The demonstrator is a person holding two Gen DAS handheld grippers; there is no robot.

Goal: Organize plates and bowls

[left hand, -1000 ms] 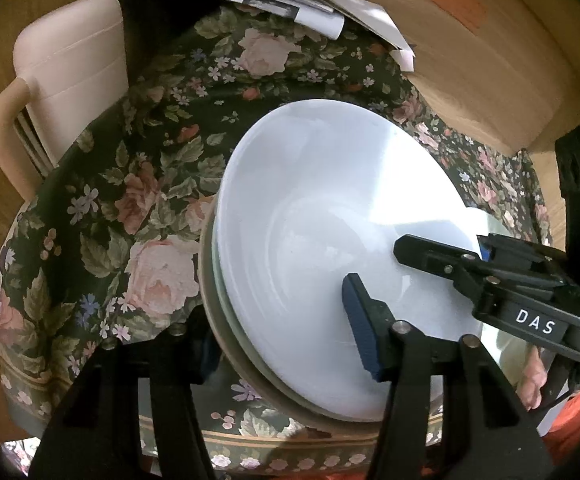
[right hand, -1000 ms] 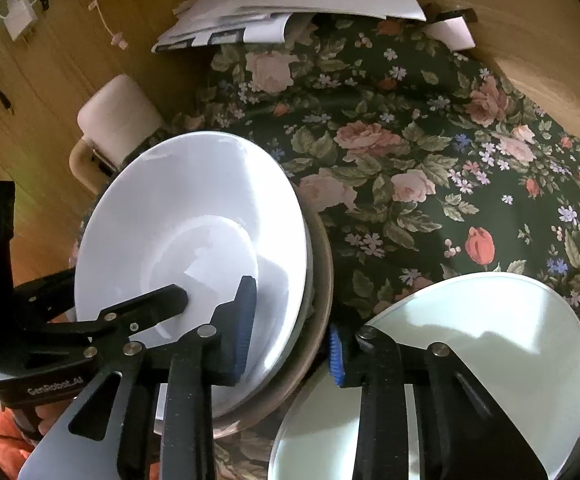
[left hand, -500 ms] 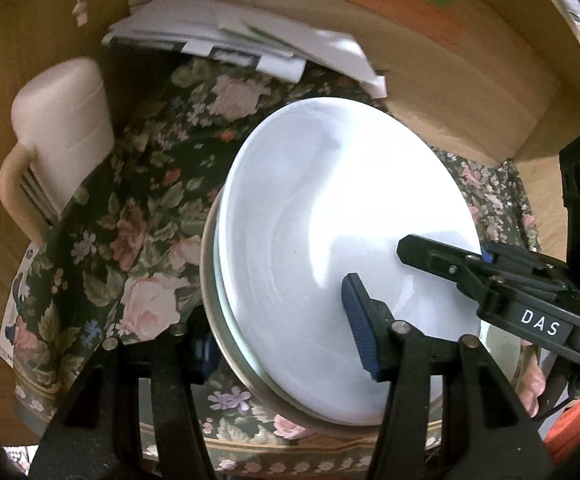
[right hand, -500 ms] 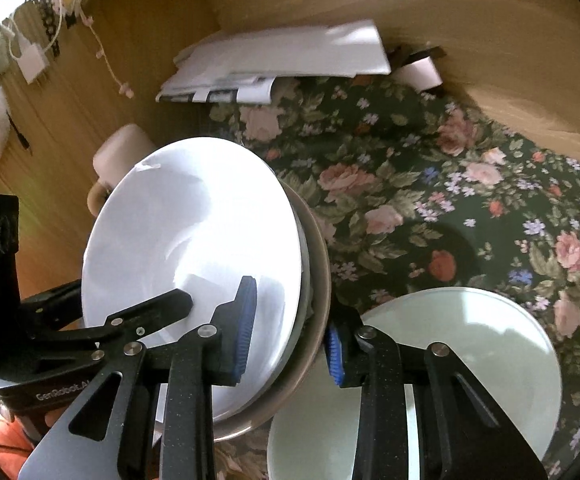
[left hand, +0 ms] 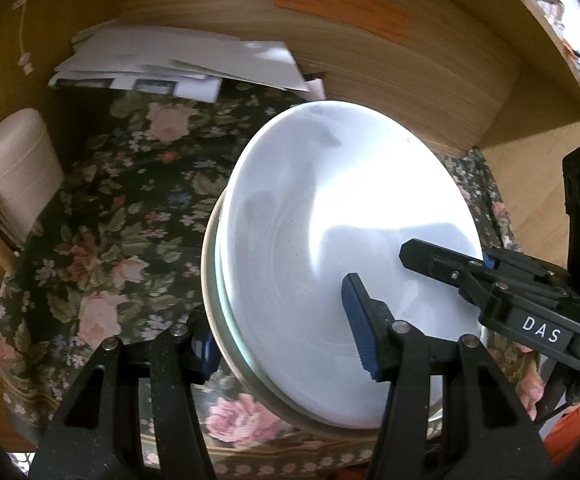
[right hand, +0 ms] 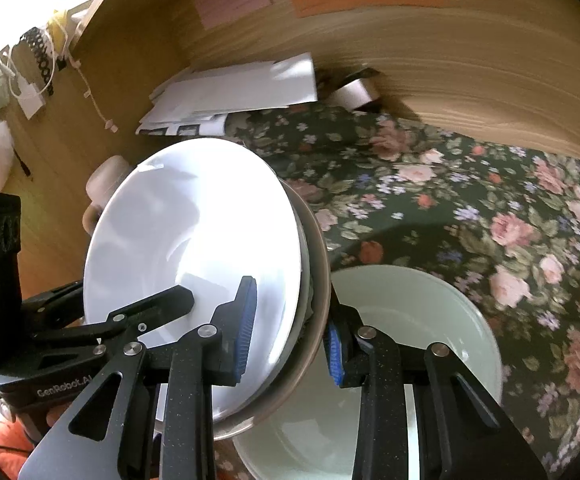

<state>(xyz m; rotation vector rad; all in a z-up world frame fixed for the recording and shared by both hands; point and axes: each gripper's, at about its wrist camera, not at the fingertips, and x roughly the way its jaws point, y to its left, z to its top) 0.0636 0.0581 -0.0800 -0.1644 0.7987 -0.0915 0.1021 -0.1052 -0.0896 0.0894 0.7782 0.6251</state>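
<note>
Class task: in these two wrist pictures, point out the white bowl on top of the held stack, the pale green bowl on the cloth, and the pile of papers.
white bowl (left hand: 330,220), left wrist view, inner wall.
pale green bowl (right hand: 430,320), right wrist view, inside surface.
pile of papers (right hand: 234,92), right wrist view, top sheet.

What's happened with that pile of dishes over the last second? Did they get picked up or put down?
The stack of dishes, white bowl on top, has been lifted off the floral tablecloth and tipped, clamped on opposite edges by the left gripper and right gripper; more of the wooden wall now shows. Neither grip changed. The pale green bowl, papers and cream mug stayed put.
</note>
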